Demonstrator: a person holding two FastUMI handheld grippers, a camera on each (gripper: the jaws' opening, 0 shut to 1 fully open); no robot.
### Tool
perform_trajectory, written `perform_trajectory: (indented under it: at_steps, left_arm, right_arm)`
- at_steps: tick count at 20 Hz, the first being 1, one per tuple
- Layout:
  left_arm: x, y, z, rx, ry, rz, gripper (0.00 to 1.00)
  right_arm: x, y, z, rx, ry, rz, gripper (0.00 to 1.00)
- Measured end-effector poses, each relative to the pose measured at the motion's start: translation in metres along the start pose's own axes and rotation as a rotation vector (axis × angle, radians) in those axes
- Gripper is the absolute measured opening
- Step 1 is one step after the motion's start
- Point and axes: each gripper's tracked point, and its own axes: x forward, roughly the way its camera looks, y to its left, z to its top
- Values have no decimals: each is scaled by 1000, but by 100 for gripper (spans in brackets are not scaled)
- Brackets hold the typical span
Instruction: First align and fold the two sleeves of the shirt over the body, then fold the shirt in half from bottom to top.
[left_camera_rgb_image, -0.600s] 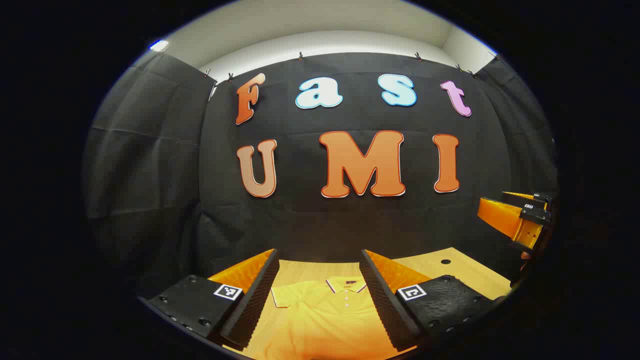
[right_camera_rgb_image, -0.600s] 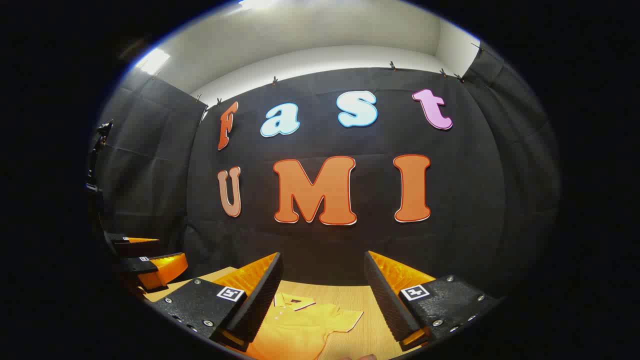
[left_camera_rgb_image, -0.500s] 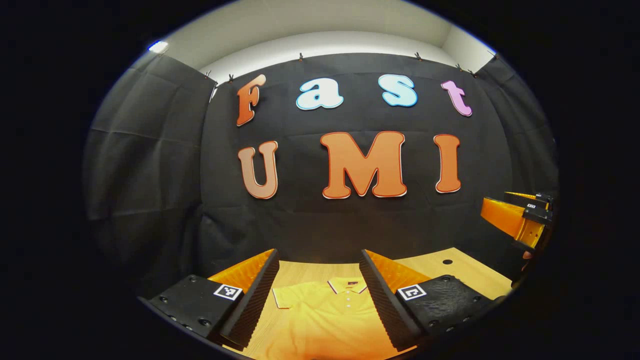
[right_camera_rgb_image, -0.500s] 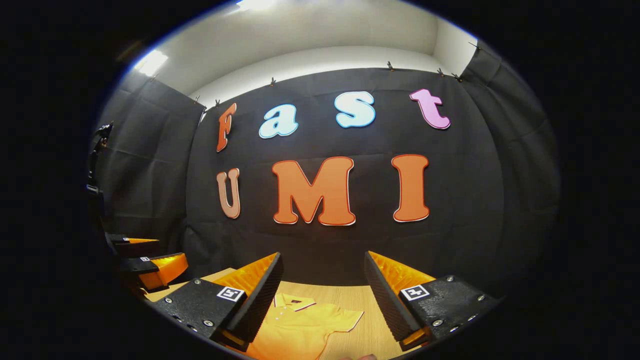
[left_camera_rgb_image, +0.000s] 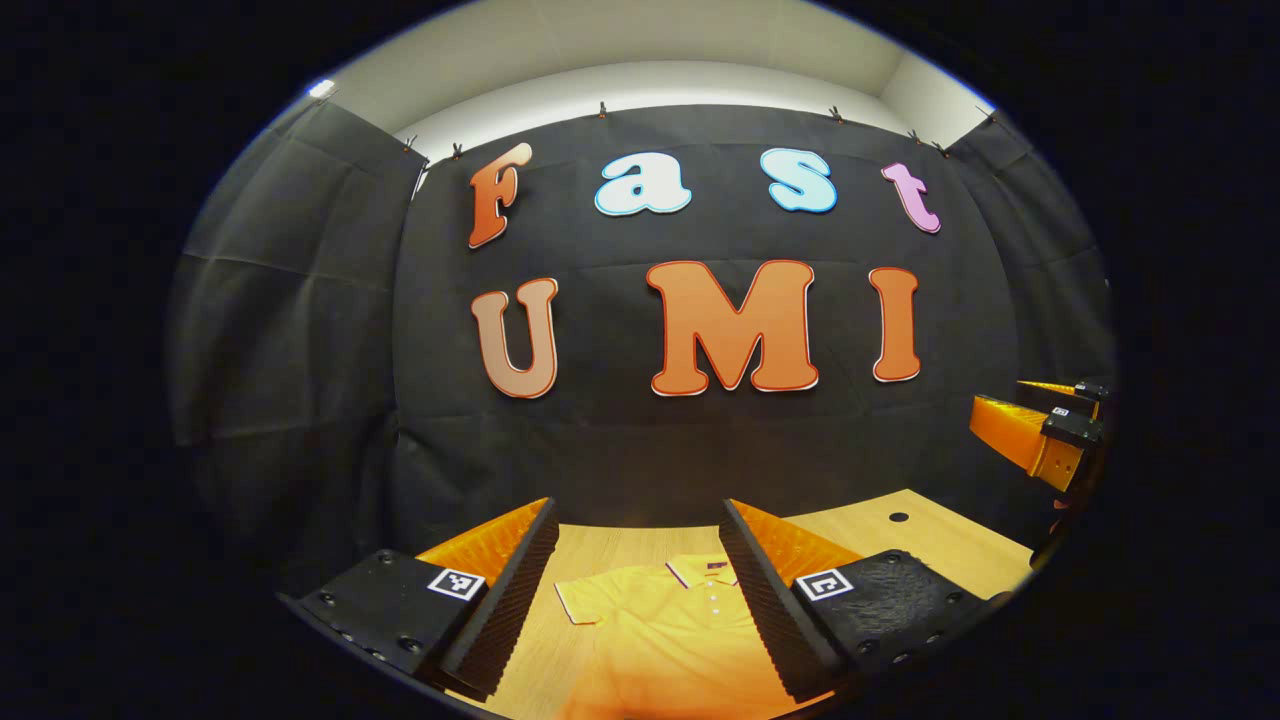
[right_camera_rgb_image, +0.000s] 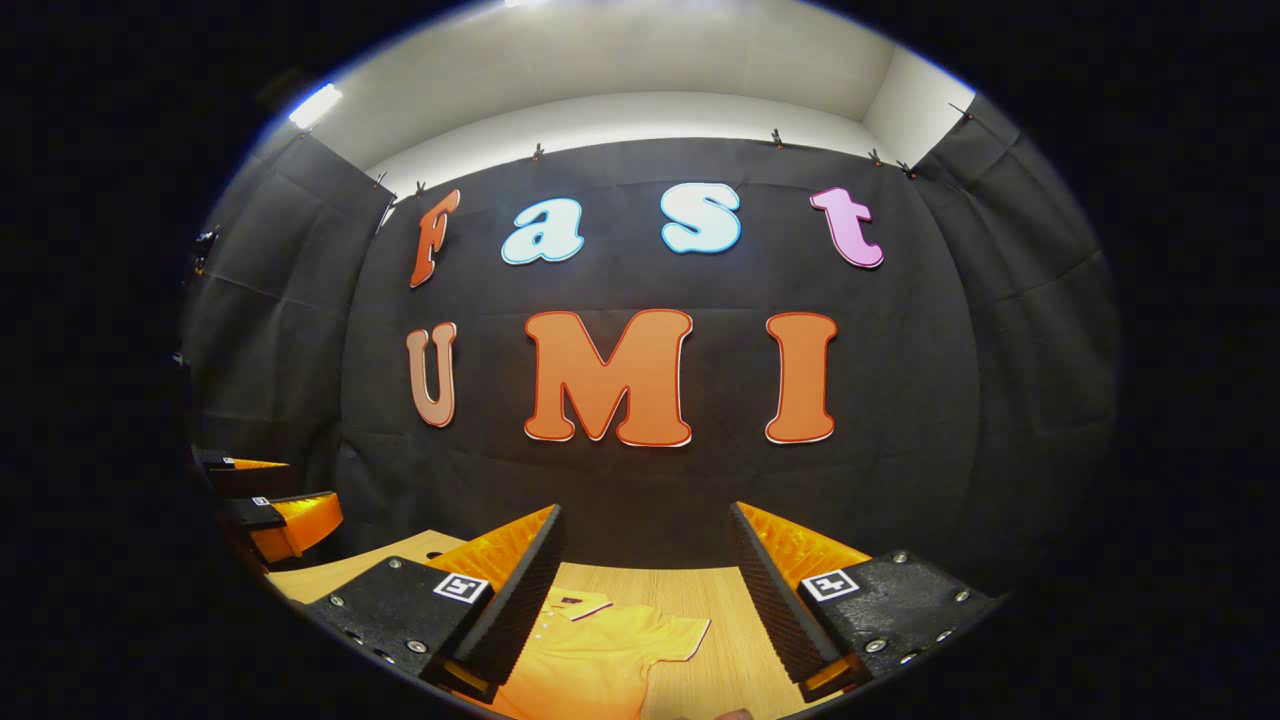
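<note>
My booth was dim below and bright above: a ceiling lamp (right_camera_rgb_image: 314, 104) glared at the upper left. Straight edges bowed hard toward the rim, which fell dark. The table (left_camera_rgb_image: 930, 540) glowed warm, and both views were sharp, without motion blur.

Booth backdrop and bare tabletop, dead ahead.

A wooden table (left_camera_rgb_image: 930, 545) runs forward beneath the fingers to the foot of the black cloth wall (left_camera_rgb_image: 640, 440) straight in front, with a small dark hole (left_camera_rgb_image: 898, 517) off to the right; small clips (right_camera_rgb_image: 776, 136) pin the cloth's top edge, a pale ceiling (right_camera_rgb_image: 620, 60) sits above, and a light (right_camera_rgb_image: 314, 104) glows up at the left.
</note>
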Motion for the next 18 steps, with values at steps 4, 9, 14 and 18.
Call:
perform_trajectory:
  at_steps: [4,9,14,18]
  left_arm:
    - [16,12,-2,6,-3,-63,97]
    - [31,43,-5,-1,-3,-81,97]
    - [48,71,-10,-6,2,-110,97]
    - [63,89,-14,-6,4,-150,97]
  right_arm:
    - [4,15,7,-13,-13,-50,98]
    - [13,24,6,-13,-8,-120,98]
    - [32,29,1,-3,3,-176,98]
    - [49,30,-10,40,34,-219,98]
